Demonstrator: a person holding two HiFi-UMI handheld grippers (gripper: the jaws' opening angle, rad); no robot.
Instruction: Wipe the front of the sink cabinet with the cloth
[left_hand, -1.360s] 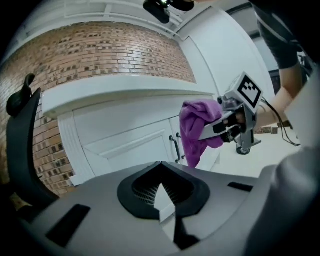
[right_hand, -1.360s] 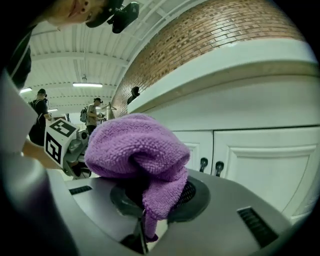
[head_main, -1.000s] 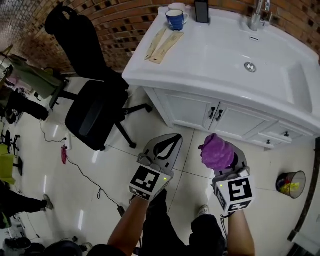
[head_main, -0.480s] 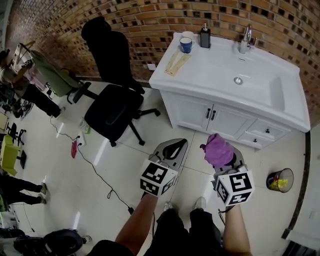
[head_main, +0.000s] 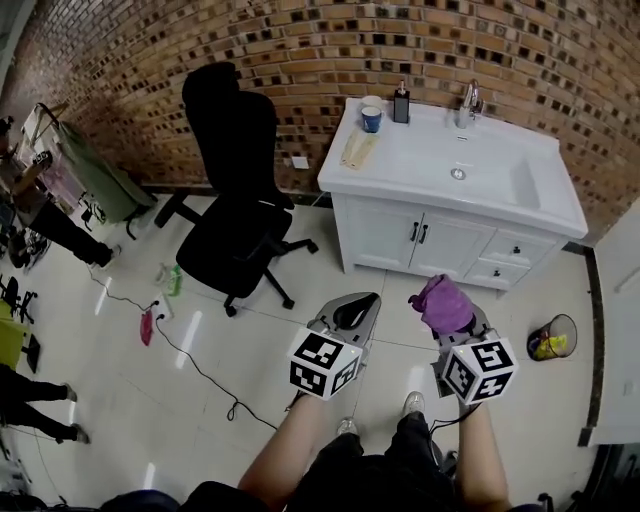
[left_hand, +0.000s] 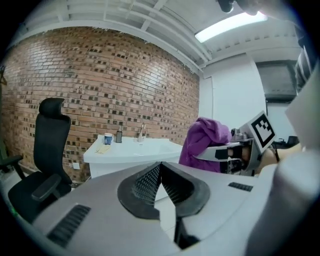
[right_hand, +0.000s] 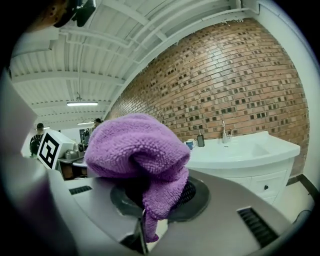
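Observation:
A purple cloth (head_main: 443, 303) (right_hand: 137, 160) is bunched in my right gripper (head_main: 450, 312), which is shut on it; the same cloth (left_hand: 202, 142) also shows in the left gripper view. My left gripper (head_main: 347, 314) (left_hand: 159, 184) hangs beside it with its jaws shut on nothing. The white sink cabinet (head_main: 440, 243) (right_hand: 260, 182) stands against the brick wall, well ahead of both grippers and apart from them. Its two doors and small drawers carry dark knobs.
A black office chair (head_main: 235, 215) stands left of the cabinet. On the countertop are a blue mug (head_main: 371, 119), a dark soap bottle (head_main: 401, 104), a faucet (head_main: 467, 100) and a flat tan item (head_main: 356, 148). A small bin (head_main: 551, 338) sits right; a cable (head_main: 190, 365) crosses the floor.
The view has drawn back from the cabinet: it now looks smaller and farther away, with more floor between it and the grippers. The cloth stays held in the right gripper.

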